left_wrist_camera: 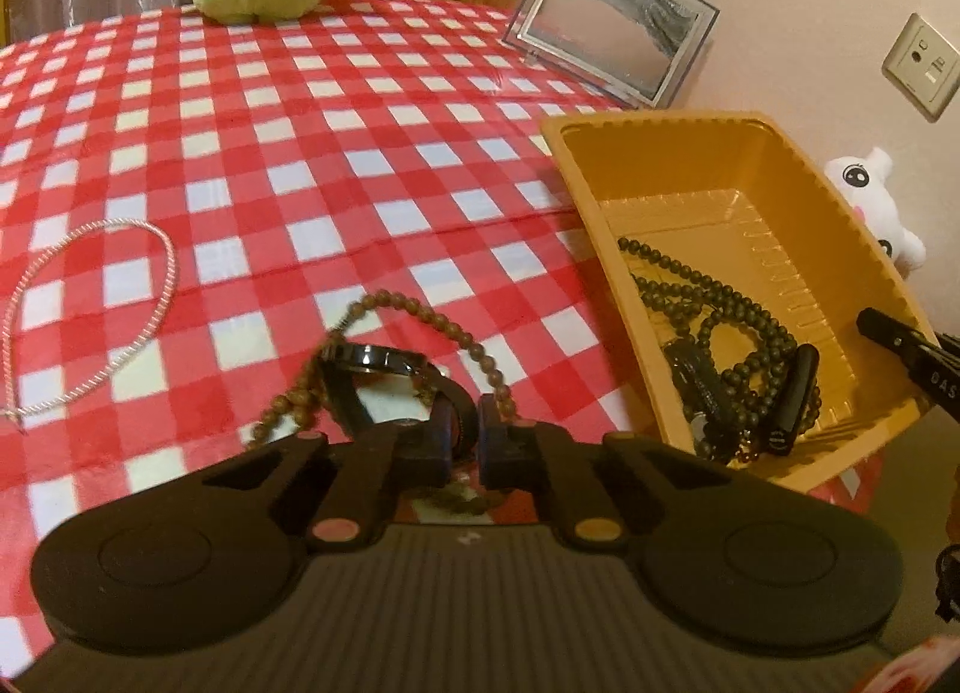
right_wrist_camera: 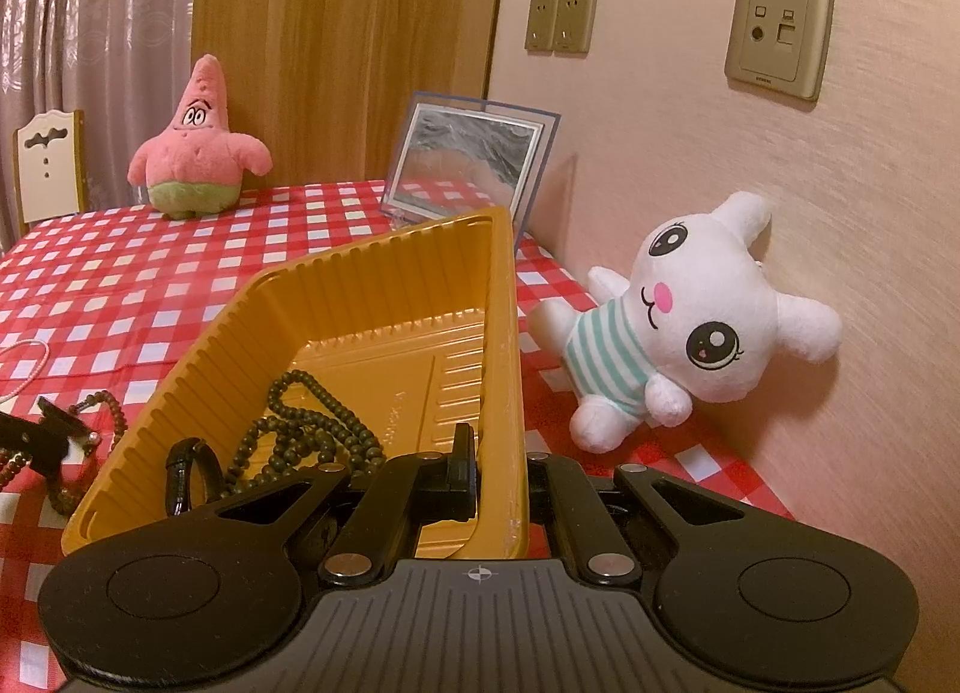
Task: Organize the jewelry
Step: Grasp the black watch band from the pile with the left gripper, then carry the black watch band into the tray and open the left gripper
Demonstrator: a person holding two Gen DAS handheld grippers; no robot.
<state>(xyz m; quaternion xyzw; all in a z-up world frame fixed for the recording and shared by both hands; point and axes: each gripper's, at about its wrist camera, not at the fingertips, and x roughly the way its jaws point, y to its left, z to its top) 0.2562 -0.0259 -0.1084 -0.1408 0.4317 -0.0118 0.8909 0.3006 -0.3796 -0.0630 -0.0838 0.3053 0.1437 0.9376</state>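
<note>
two plush toys (right_wrist_camera: 198, 147), one tray (right_wrist_camera: 372, 297), one frame (right_wrist_camera: 468, 159)

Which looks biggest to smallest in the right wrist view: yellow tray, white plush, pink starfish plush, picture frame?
1. yellow tray
2. white plush
3. pink starfish plush and picture frame: look alike, both farther back, so unranked.

**Bystanders on the checked cloth**

Far ahead of the fingers, a pink star plush (right_wrist_camera: 198, 150) stands on the red-checked desk (left_wrist_camera: 300, 153). A clear picture frame (right_wrist_camera: 468, 165) leans beyond, a white bunny plush (right_wrist_camera: 690, 321) slumps rightward against the wall, under sockets (right_wrist_camera: 779, 46).
</note>
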